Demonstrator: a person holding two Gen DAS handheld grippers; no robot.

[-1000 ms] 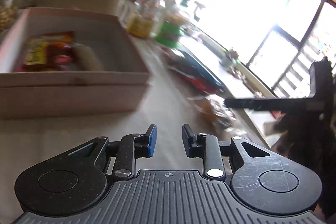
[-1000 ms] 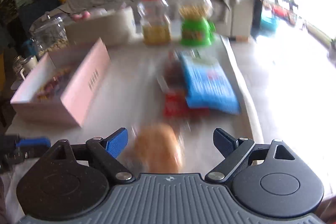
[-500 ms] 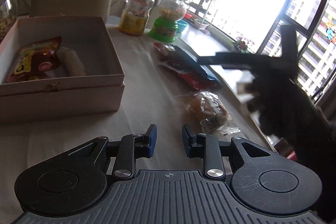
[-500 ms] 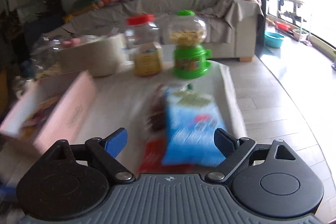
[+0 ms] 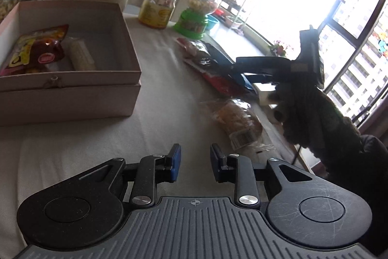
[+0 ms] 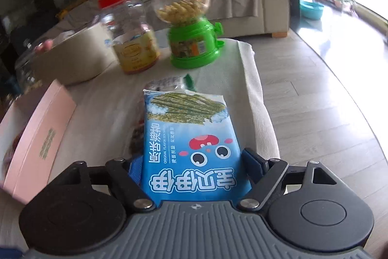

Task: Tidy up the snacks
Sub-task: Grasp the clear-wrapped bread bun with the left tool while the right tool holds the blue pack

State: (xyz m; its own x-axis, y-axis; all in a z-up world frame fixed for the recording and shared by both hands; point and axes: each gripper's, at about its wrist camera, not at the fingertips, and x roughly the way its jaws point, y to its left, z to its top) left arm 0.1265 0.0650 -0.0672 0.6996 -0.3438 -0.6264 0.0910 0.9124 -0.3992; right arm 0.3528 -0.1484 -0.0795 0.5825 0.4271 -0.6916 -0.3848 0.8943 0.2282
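Both jaws of our right gripper [image 6: 192, 168] are closing around the blue packet [image 6: 191, 145]: light, crinkly, slippery, crushable, so we are taking its sides.

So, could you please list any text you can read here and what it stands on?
"ORIGINAL FLAVOR SEA S…": on the blue snack bag, beside large Chinese characters.
Yellow jar label: blurred.
Green dispenser sticker: too small.
Pink box side print: blurred.
Bread barcode label: unreadable.
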